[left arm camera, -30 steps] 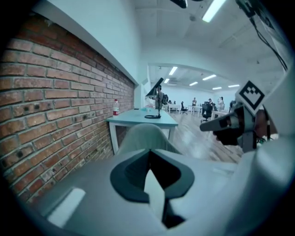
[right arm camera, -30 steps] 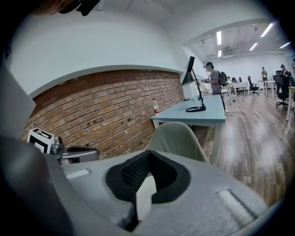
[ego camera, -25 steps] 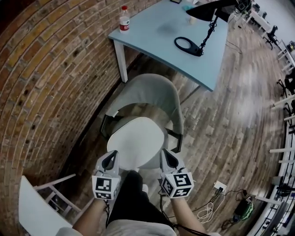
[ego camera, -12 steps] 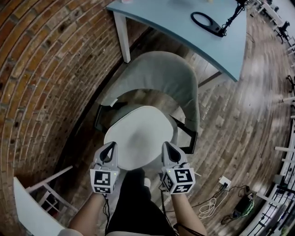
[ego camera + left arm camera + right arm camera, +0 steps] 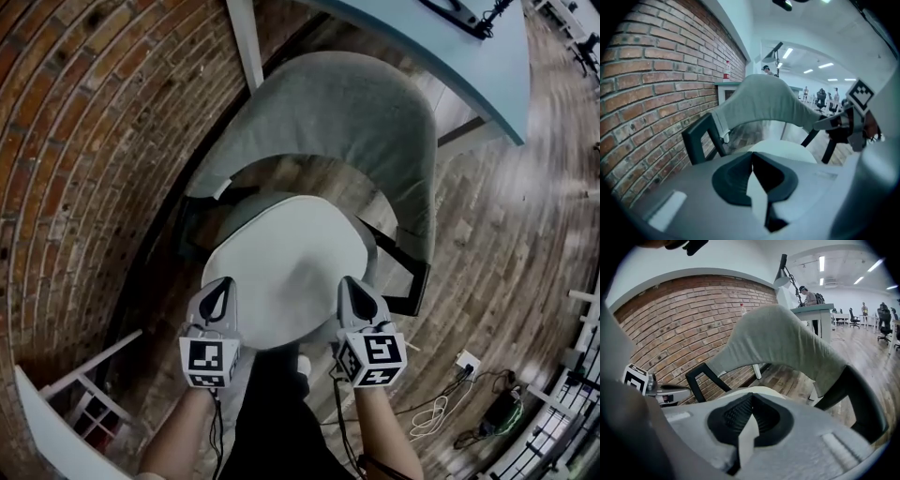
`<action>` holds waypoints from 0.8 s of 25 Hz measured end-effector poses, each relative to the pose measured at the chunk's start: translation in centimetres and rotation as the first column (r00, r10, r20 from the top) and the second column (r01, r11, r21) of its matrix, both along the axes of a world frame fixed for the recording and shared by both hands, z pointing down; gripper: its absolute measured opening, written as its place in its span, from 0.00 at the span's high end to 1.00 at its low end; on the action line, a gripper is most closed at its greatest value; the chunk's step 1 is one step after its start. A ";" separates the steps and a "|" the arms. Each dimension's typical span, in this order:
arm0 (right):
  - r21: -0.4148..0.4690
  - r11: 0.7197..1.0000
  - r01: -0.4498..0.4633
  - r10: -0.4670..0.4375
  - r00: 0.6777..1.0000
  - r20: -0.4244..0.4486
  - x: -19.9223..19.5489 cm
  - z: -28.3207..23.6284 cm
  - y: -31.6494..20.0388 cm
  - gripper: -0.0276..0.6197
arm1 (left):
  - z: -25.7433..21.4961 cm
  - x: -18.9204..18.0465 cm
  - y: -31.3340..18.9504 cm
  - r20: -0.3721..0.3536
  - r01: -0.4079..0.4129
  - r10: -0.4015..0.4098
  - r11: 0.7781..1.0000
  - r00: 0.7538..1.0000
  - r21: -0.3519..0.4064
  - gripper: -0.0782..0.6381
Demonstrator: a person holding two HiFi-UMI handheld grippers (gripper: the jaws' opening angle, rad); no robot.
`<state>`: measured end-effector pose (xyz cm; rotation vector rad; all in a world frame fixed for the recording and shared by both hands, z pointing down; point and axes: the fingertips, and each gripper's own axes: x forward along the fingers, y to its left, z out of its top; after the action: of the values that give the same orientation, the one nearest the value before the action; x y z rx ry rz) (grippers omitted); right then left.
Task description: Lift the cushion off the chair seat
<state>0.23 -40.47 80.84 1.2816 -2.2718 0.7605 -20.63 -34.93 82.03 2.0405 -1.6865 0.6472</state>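
Cushion (image 5: 286, 267): white, rounded, lying flat on the seat of the grey chair (image 5: 328, 112). It is filling most of the seat and is not raised at any edge that shows. In the left gripper view it is showing as a pale patch (image 5: 780, 151) just past the jaws.

Left gripper (image 5: 222, 286): pointing at the near-left rim of the cushion. Its own view (image 5: 752, 157) is showing the dark pads pressed together with nothing between them.

Right gripper (image 5: 349, 284): pointing at the near-right rim. Its own view (image 5: 751, 397) is likewise showing the jaws closed on each other and empty, with the cushion (image 5: 740, 392) sitting just beyond.

Whether either tip is touching the fabric is not clear from the head view.

Surroundings: brick wall (image 5: 75, 141) running along the chair's left, a light blue table (image 5: 450, 47) standing behind the backrest.

Progress, as a judgement: the approach is looking finished, with both tools flanking the near edge. The grasp is not yet made and the lift is not begun. Remaining work: the jaws are needing to open, take the rim on each side, close, then raise the cushion clear of the seat.
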 end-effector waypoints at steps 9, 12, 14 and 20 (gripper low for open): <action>-0.027 0.999 -0.028 0.027 0.998 -0.051 1.0 4.2 -0.6 0.96 | 5.5 -1.7 1.0 0.031 0.044 -0.042 0.996 0.999 -0.081 0.88; -0.051 0.998 -0.038 0.035 0.997 -0.066 1.3 5.6 -0.7 0.95 | 7.0 -2.2 1.3 0.038 0.051 -0.047 0.993 0.998 -0.109 0.84; -0.079 0.996 -0.041 0.036 0.998 -0.060 1.4 6.5 -0.7 0.86 | 7.7 -2.4 1.1 0.020 0.057 -0.055 0.991 0.998 -0.125 0.78; -0.121 0.988 -0.092 0.084 0.994 -0.072 1.8 9.2 -1.3 0.54 | 10.0 -4.4 1.3 0.008 0.136 -0.136 0.975 0.991 -0.178 0.62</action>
<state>2.07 -41.73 90.06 1.3360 -2.0931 0.8625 -25.02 -33.59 92.00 1.7856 -1.6843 0.7193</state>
